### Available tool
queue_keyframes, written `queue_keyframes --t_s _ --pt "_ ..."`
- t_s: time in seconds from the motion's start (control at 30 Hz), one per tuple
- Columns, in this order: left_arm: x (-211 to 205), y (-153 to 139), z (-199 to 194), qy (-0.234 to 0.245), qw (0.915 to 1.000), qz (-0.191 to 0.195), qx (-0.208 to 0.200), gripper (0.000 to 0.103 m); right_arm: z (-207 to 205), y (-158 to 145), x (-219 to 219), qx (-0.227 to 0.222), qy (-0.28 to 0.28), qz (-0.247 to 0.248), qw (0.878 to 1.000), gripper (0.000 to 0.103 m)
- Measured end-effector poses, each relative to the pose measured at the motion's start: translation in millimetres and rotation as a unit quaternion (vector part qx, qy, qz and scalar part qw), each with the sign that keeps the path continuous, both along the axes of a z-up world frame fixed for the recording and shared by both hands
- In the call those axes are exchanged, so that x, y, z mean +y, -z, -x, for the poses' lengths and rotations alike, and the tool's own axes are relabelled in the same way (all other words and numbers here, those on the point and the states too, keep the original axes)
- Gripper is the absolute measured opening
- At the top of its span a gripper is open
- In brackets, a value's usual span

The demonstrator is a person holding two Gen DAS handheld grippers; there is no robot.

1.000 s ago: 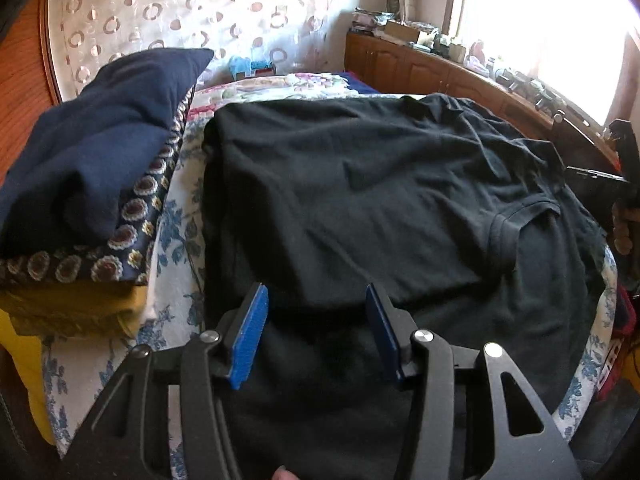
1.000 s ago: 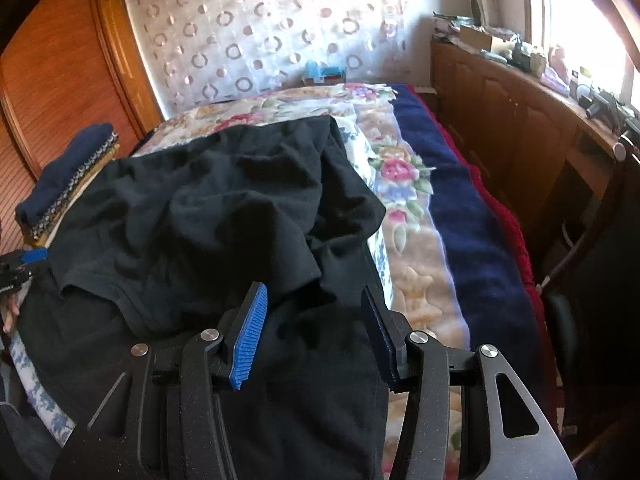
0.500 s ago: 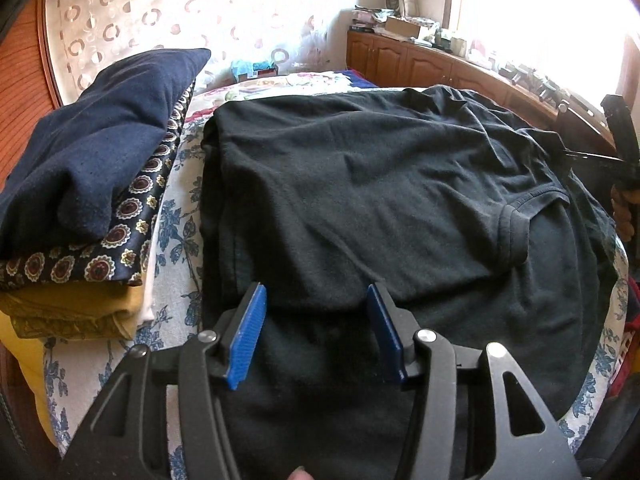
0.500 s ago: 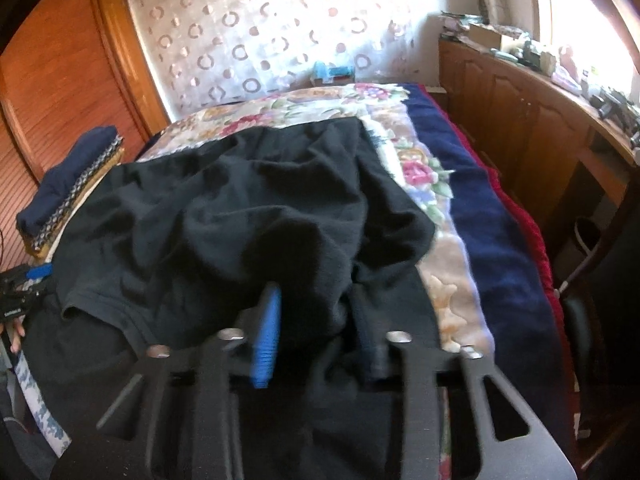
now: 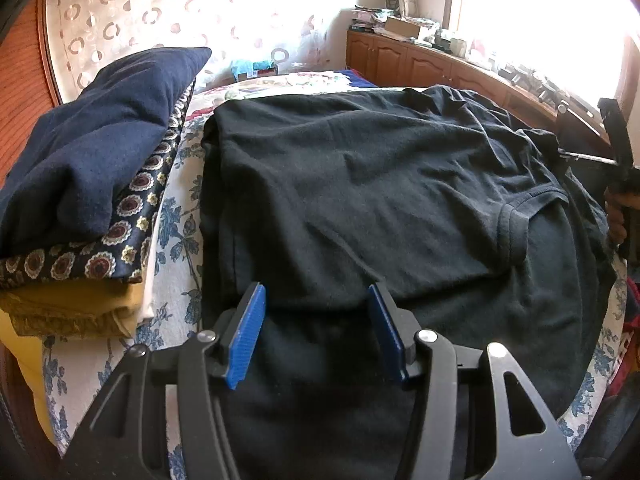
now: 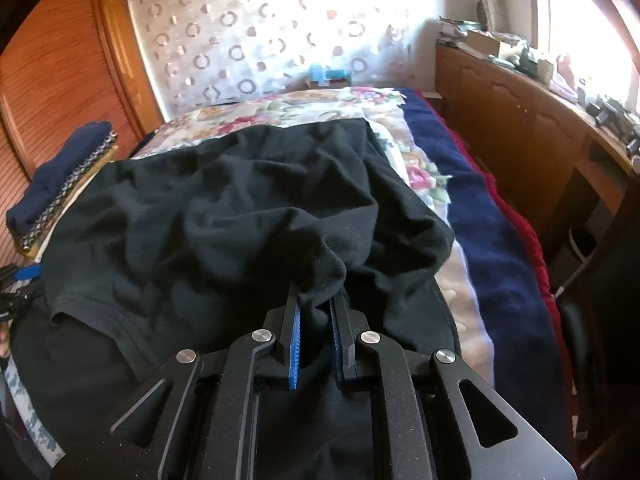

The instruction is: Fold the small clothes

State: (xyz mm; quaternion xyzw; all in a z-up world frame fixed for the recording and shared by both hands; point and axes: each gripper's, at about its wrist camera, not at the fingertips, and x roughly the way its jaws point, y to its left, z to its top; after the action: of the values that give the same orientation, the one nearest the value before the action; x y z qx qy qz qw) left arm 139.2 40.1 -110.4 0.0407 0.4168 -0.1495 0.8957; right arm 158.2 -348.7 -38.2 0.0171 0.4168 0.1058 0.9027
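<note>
A black shirt [image 5: 360,200] is spread flat on the flowery bed sheet [image 5: 176,240], w/ one sleeve [image 5: 516,224] folded in at 3 o'clock. A bunched bit of the shirt [image 6: 320,276] is pinched in the right gripper [image 6: 315,320], whose jaws are closing on it. The left gripper [image 5: 316,328] is held open just over the shirt's near part; nothing is gripped. A pile of folded clothes [image 5: 80,184] is seen at 9 o'clock, beside the shirt. Wood cabinets [image 6: 520,128] stand at 2 o'clock.
</note>
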Motion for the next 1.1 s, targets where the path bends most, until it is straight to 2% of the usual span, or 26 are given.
queue_keyframes --t_s 0.03,0.07,0.13,0.2,0.27,0.4,0.53,0.67,0.73,1.03,1.1 --pt "1.5 -0.2 0.6 -0.002 1.0000 0.003 0.000 0.053 -0.1 1.2 1.2 -0.001 -0.001 0.006 1.000 0.015" --pt "5.2 -0.9 2.4 -0.007 0.9999 0.011 0.000 0.053 0.2 1.1 2.1 -0.002 -0.002 0.011 1.000 0.027" --pt "11.5 -3.4 5.6 -0.014 0.9995 0.028 -0.006 0.053 0.8 0.6 4.9 -0.005 -0.002 0.020 1.000 0.043" --pt "18.2 -6.7 7.6 -0.020 0.9987 0.044 -0.012 0.051 0.0 1.8 7.2 -0.003 -0.002 0.029 1.000 0.043" --pt "21.6 -9.3 8.4 -0.024 0.9986 0.044 -0.017 0.047 -1.3 4.2 7.7 0.003 0.001 0.036 0.999 0.043" --pt "30.4 -14.7 6.8 -0.044 0.9978 0.041 -0.027 0.047 -2.4 5.5 5.4 0.005 0.008 0.038 0.999 0.043" --pt "33.0 -12.1 1.5 -0.046 0.9979 0.041 -0.018 0.047 -2.4 5.8 5.7 0.005 0.012 0.040 0.999 0.043" --pt "26.4 -4.1 -6.1 -0.041 0.9989 0.022 -0.001 0.029 -2.6 6.3 6.9 0.007 0.013 0.046 0.999 0.043" --pt "23.1 -1.6 -6.0 -0.040 0.9992 0.008 -0.003 0.029 -2.6 6.5 8.7 0.007 0.012 0.052 0.999 0.043" --pt "22.7 -4.1 -16.5 -0.042 0.9990 0.011 0.006 0.030 -3.3 7.4 10.7 0.007 0.013 0.055 0.998 0.043" --pt "18.5 -5.4 -15.5 -0.027 0.9996 0.003 -0.002 0.025 -3.4 7.3 10.4 0.007 0.013 0.054 0.998 0.043"
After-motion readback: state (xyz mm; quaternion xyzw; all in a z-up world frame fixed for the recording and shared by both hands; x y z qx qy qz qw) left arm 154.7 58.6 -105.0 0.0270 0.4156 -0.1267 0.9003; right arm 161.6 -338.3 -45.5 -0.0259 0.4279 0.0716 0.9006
